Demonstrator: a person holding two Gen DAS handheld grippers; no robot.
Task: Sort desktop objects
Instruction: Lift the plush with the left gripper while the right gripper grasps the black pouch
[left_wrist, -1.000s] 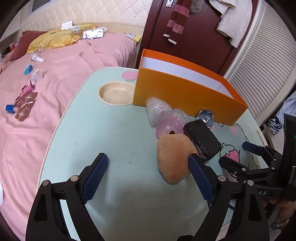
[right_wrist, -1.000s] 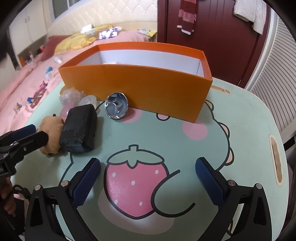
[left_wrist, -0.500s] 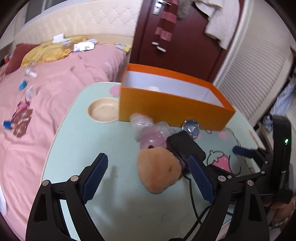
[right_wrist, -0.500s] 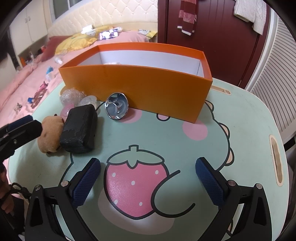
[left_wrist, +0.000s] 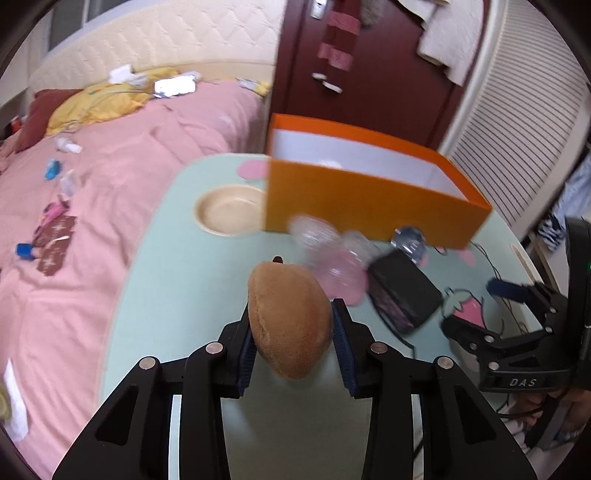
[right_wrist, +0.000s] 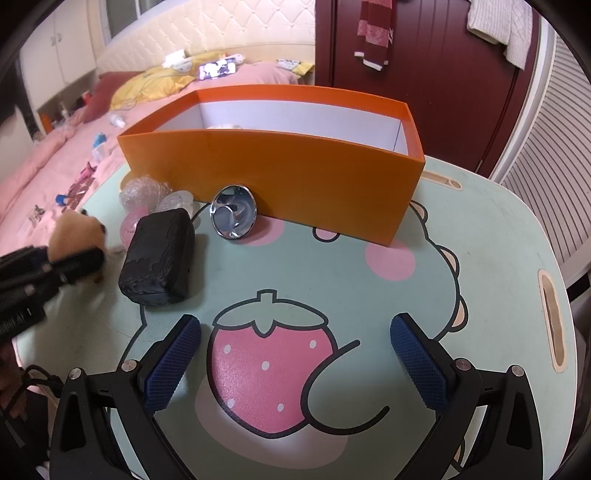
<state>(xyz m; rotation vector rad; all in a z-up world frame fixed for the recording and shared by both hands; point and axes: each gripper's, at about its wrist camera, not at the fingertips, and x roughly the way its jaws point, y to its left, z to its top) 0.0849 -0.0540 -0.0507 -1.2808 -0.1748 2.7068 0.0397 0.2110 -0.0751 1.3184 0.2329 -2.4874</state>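
The left gripper (left_wrist: 293, 345), its jaws having just been closing, is clamping a fuzzy tan plush toy (left_wrist: 290, 321) above the mint table (left_wrist: 177, 277); the right gripper (right_wrist: 295, 360) is hanging wide open near a black pouch (right_wrist: 159, 254), shiny metal funnel (right_wrist: 233, 213) and orange box (right_wrist: 280, 177).

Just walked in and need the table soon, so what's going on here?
A person is sorting table clutter with two handheld grippers. The left gripper has just closed on the brown plush toy. The right gripper hangs open over the strawberry picture. The black pouch, shiny metal funnel and clear plastic wrappers lie on the table in front of the orange box.
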